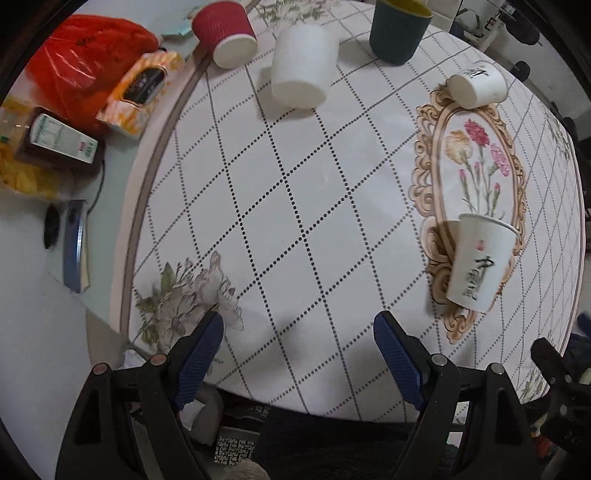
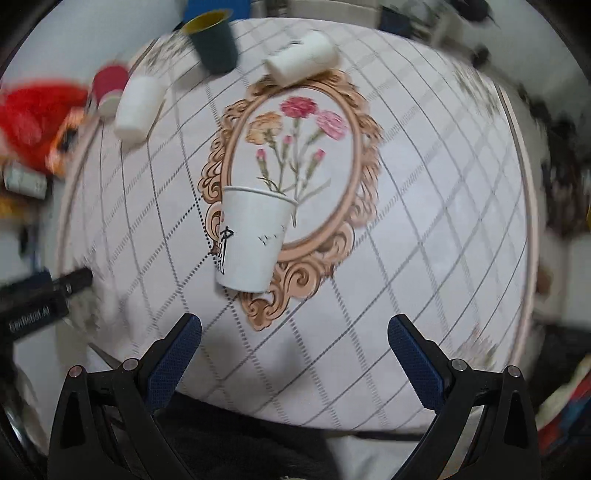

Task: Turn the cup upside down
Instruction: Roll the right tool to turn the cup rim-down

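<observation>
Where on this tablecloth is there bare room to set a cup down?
Free: the checked middle, between the plain white cup and the left gripper, left of the upright printed cup. Crowded: the far edge, with red cup, dark green cup and tipped cup.

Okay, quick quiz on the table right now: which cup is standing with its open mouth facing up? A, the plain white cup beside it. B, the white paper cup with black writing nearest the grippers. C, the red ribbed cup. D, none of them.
B: the white paper cup with black writing stands on its narrow base with its wide rim on top, while the red ribbed cup and plain white cup sit wide end down.
</observation>
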A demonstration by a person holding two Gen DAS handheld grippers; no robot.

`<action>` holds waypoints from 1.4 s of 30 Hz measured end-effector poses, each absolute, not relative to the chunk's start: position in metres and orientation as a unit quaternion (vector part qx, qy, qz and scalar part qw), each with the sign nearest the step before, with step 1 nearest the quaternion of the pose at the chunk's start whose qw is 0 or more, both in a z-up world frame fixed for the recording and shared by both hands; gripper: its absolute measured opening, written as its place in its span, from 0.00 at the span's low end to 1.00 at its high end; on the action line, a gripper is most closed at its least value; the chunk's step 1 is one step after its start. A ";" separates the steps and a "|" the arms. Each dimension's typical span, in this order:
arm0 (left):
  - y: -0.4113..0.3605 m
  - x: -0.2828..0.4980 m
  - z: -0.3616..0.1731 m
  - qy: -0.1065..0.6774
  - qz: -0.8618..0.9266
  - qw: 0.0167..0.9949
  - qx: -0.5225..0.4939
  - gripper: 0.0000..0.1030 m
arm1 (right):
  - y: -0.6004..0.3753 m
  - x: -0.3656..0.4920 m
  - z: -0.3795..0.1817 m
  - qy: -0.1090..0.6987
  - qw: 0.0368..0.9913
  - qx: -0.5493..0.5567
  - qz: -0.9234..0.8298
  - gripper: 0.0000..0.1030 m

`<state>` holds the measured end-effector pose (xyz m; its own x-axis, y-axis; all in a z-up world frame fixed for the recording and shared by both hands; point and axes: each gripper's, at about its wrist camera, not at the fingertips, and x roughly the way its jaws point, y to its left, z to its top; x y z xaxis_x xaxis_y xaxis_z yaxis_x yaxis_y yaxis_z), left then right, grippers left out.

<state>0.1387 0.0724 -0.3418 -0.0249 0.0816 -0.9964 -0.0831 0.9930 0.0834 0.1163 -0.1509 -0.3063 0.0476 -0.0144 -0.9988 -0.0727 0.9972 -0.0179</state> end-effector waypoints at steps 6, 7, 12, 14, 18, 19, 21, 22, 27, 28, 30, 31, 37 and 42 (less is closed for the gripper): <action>0.077 0.145 -0.369 0.716 0.064 0.695 0.013 0.81 | -0.101 0.129 -0.308 0.632 0.698 -0.312 0.126 1.00; 0.076 0.145 -0.373 0.718 0.063 0.693 0.012 0.81 | -0.091 0.127 -0.310 0.607 0.678 -0.385 0.153 1.00; 0.068 0.143 -0.392 0.724 0.068 0.686 0.018 0.81 | -0.066 0.099 -0.333 0.433 0.533 -0.672 0.276 1.00; 0.065 0.142 -0.399 0.725 0.074 0.685 0.018 0.81 | -0.068 0.084 -0.347 0.356 0.452 -0.750 0.325 1.00; 0.061 0.138 -0.407 0.727 0.087 0.681 0.006 0.81 | -0.093 0.064 -0.377 0.230 0.271 -0.842 0.405 0.99; 0.061 0.137 -0.409 0.727 0.089 0.680 0.002 0.81 | -0.098 0.059 -0.383 0.200 0.240 -0.854 0.417 0.99; 0.063 0.134 -0.412 0.729 0.095 0.678 -0.005 0.81 | -0.113 0.057 -0.394 0.116 0.168 -0.874 0.440 0.99; 0.065 0.133 -0.413 0.728 0.099 0.678 -0.012 0.81 | -0.117 0.057 -0.398 0.089 0.147 -0.878 0.447 0.97; 0.073 0.130 -0.417 0.729 0.112 0.675 -0.031 0.81 | -0.117 0.072 -0.415 0.000 0.075 -0.878 0.473 0.95; 0.076 0.128 -0.418 0.729 0.113 0.674 -0.034 0.81 | -0.115 0.074 -0.417 -0.005 0.068 -0.876 0.477 0.95; 0.081 0.126 -0.420 0.730 0.118 0.672 -0.039 0.81 | -0.107 0.080 -0.422 -0.014 0.053 -0.873 0.484 0.95; 0.089 0.127 -0.422 0.731 0.118 0.671 -0.041 0.81 | -0.106 0.082 -0.425 -0.014 0.048 -0.872 0.487 0.95; 0.116 0.124 -0.428 0.733 0.124 0.667 -0.051 0.81 | -0.101 0.090 -0.432 -0.012 0.012 -0.869 0.495 0.92; 0.132 0.128 -0.432 0.734 0.121 0.666 -0.051 0.81 | -0.097 0.100 -0.440 -0.005 0.007 -0.870 0.493 0.86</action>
